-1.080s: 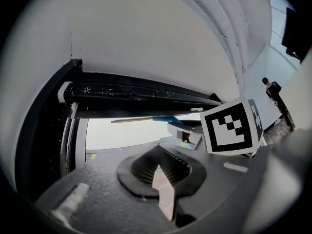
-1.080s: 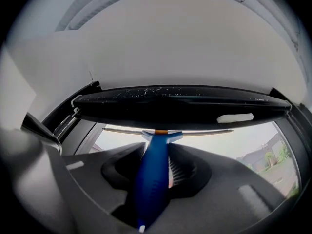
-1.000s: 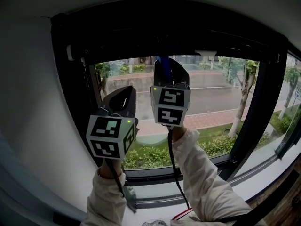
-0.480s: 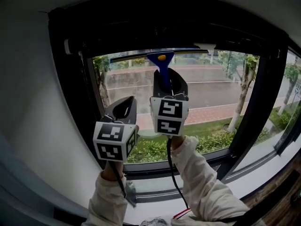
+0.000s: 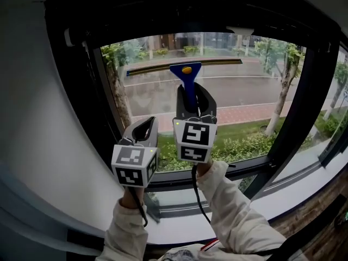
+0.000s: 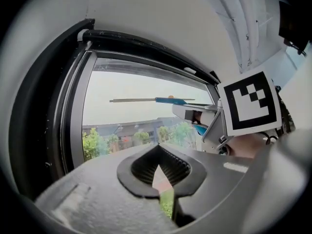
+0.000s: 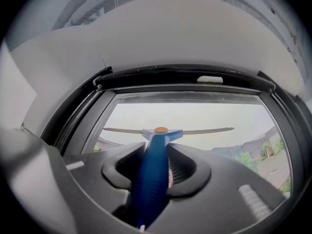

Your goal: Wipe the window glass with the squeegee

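A squeegee [image 5: 186,75] with a blue handle and a long thin blade stands upright against the window glass [image 5: 250,99]. Its blade lies level across the upper part of the pane. My right gripper [image 5: 196,93] is shut on the blue handle [image 7: 152,172], with the blade [image 7: 204,130] spreading to both sides above the jaws. My left gripper [image 5: 143,126] hangs lower and to the left, shut with nothing in it [image 6: 159,168]. From the left gripper view the squeegee [image 6: 165,100] shows to the right, ahead of the right gripper's marker cube [image 6: 248,104].
A thick black window frame [image 5: 81,86] surrounds the pane, with a black upright [image 5: 296,107] at the right. A white wall [image 5: 32,145] lies to the left, and a pale sill [image 5: 288,192] runs below. Trees, a road and grass show outside.
The squeegee blade has come down from the top edge of the glass to lower on the pane. Both grippers sit lower against the window than before.
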The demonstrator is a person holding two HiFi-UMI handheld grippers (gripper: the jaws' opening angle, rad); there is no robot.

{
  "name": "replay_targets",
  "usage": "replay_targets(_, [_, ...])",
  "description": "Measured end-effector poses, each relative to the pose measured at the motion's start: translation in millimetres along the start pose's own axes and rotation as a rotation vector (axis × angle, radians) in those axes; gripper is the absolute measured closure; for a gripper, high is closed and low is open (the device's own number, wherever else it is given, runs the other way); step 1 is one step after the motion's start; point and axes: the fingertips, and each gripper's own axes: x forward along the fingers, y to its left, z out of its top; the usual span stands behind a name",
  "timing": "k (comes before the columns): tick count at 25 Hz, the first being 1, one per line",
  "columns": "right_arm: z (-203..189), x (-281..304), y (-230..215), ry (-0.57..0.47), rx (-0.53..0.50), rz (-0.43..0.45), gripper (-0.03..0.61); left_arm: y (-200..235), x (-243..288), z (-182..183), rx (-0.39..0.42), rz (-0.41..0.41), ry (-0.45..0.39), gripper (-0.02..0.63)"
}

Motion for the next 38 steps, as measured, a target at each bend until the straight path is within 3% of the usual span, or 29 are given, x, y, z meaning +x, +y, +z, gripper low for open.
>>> replay_targets(22, [-78.6,-43.0,6.4,0.134,0.01,0.012,0.43,-13.6,-18.7,-65.4,-0.034,0.041,0.016,0.615])
replay_targets(38, [-135.0,-72.6,12.8,0.231,0.031,0.02,0.43,-22.6,-22.7,-113.0,-0.055,0.044,0.096,0.615])
